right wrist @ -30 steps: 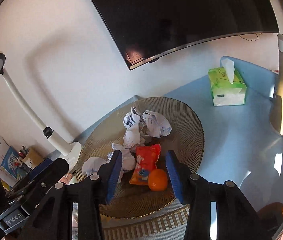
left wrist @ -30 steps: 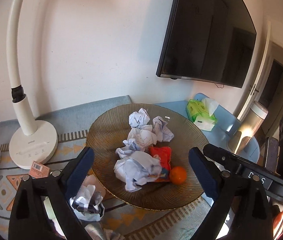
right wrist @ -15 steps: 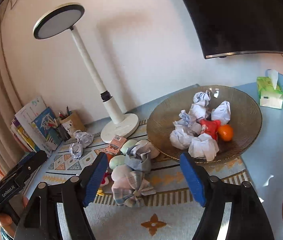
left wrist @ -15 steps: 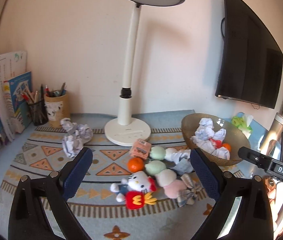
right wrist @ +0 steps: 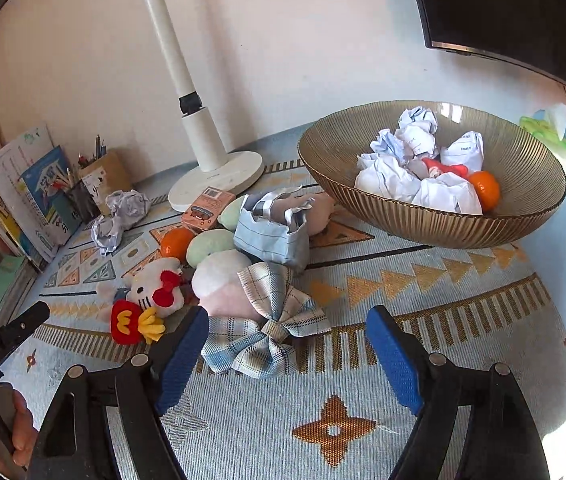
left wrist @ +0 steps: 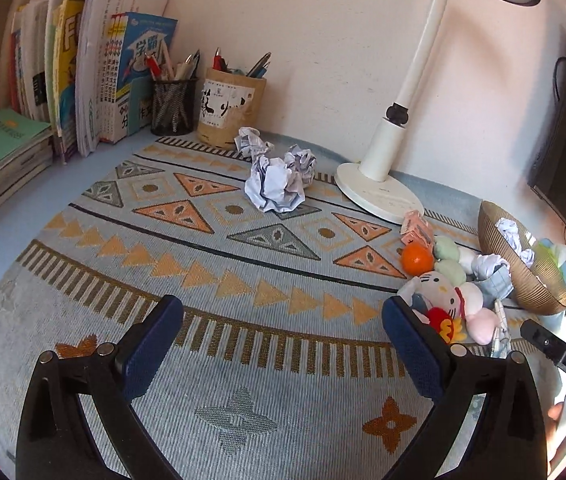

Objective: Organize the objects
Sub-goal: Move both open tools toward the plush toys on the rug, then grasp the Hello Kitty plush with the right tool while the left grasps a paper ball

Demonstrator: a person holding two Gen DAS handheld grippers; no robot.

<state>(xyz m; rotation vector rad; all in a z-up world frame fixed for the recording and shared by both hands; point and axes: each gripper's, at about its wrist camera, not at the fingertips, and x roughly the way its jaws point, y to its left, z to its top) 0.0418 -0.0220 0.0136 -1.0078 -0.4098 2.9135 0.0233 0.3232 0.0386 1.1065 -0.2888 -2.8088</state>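
My left gripper (left wrist: 281, 308) stands open over bare patterned mat, nothing between its fingers. Crumpled paper balls (left wrist: 277, 184) lie ahead of it. Off to its right are an orange (left wrist: 416, 258) and a white cat plush (left wrist: 439, 288). My right gripper (right wrist: 287, 316) is open too, low over the mat. A plaid bow (right wrist: 267, 320) lies just in front, between its fingertips' line and a pile: cat plush (right wrist: 151, 292), orange (right wrist: 177, 242), soft round toys, cloth pouch (right wrist: 271, 232). The ribbed gold bowl (right wrist: 423, 220) at the right holds paper balls, a red packet and an orange (right wrist: 483, 190).
A white lamp base (right wrist: 219, 176) stands behind the pile, with a small pink box (right wrist: 207, 206) next to it. Books (left wrist: 83, 80) and pen holders (left wrist: 173, 100) line the far left wall. A green tissue pack (right wrist: 551, 132) sits behind the bowl, under a wall screen (right wrist: 523, 12).
Both grippers swung left from above the bowl and came down toward the mat. The right gripper's jaws went from narrow to wide. The left view now faces the books and paper balls.
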